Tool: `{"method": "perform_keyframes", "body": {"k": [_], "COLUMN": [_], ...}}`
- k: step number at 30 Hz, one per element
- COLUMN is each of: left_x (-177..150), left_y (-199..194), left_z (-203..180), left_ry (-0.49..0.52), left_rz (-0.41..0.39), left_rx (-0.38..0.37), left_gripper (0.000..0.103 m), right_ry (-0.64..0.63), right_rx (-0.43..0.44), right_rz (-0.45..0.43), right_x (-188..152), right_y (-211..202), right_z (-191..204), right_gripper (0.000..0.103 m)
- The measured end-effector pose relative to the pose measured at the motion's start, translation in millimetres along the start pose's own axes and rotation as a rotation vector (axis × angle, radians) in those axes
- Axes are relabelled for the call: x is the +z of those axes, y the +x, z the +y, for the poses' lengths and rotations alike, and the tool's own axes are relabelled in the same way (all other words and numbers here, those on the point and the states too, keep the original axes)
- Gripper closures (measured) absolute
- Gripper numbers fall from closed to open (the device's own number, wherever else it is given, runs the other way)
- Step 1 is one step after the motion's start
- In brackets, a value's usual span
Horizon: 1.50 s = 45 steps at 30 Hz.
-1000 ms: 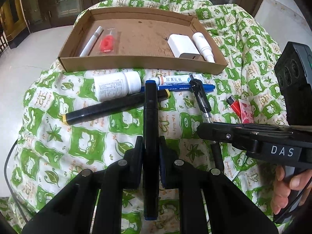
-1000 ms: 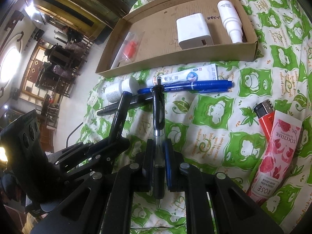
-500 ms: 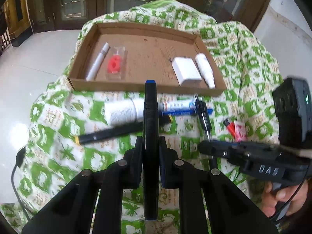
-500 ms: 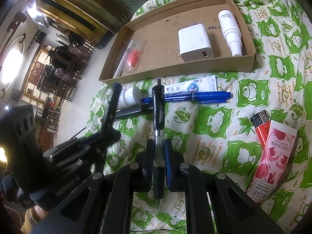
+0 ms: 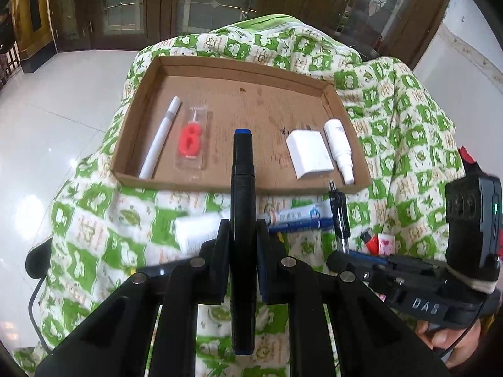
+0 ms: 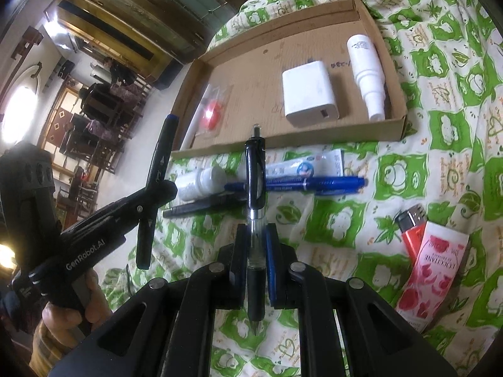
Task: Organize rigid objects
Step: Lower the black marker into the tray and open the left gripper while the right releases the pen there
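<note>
My left gripper (image 5: 242, 232) is shut on a black marker with blue ends (image 5: 242, 188). It holds the marker in the air, and in the left wrist view the far tip lies over the shallow cardboard tray (image 5: 188, 185). My right gripper (image 6: 256, 242) is shut on a black and clear gel pen (image 6: 255, 169), above the cloth just short of the tray's (image 6: 283, 139) near wall. The right wrist view shows the left gripper (image 6: 154, 194) at its left. The right gripper (image 5: 342, 254) shows low right in the left wrist view.
In the tray lie a white pen (image 5: 160, 141), a packaged red candle (image 5: 190, 138), a white charger (image 5: 309, 154) and a white spray bottle (image 5: 339, 144). On the green cloth: pill bottle (image 6: 201, 182), toothpaste tube (image 6: 305, 166), blue pen (image 6: 314, 183), black marker (image 6: 204, 205), red lighter (image 6: 413, 229), pink tube (image 6: 430, 270).
My left gripper has risen with the black marker and moved toward the tray, so the marker's tip now lies over the tray floor. The right gripper has stayed almost still.
</note>
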<state>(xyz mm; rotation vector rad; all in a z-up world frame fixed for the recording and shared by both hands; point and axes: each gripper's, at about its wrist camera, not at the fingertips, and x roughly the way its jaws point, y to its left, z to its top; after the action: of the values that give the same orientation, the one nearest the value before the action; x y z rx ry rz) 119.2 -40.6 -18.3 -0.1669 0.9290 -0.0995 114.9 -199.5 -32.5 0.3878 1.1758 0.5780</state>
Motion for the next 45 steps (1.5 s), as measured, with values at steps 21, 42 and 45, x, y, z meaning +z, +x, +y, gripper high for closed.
{"method": "perform_keyframes", "body": {"k": [21, 42, 45], "left_x": [65, 89, 93], "left_y": [41, 106, 107], "left_z": [-6, 5, 7], "left_ry": [-0.033, -0.037, -0.017], "left_rz": [0.001, 0.061, 0.058], "left_rx": [0.021, 0.086, 0.116], "left_gripper": [0.091, 0.091, 0.091], "right_ry": [0.099, 0.155, 0.140], "right_rx": [0.069, 0.030, 0.010], "right_rz": [-0.040, -0.051, -0.074], "right_x": [57, 90, 95], "right_y": [20, 47, 45], "right_z": [-3, -21, -21], "right_gripper": [0.093, 0.093, 0.093]}}
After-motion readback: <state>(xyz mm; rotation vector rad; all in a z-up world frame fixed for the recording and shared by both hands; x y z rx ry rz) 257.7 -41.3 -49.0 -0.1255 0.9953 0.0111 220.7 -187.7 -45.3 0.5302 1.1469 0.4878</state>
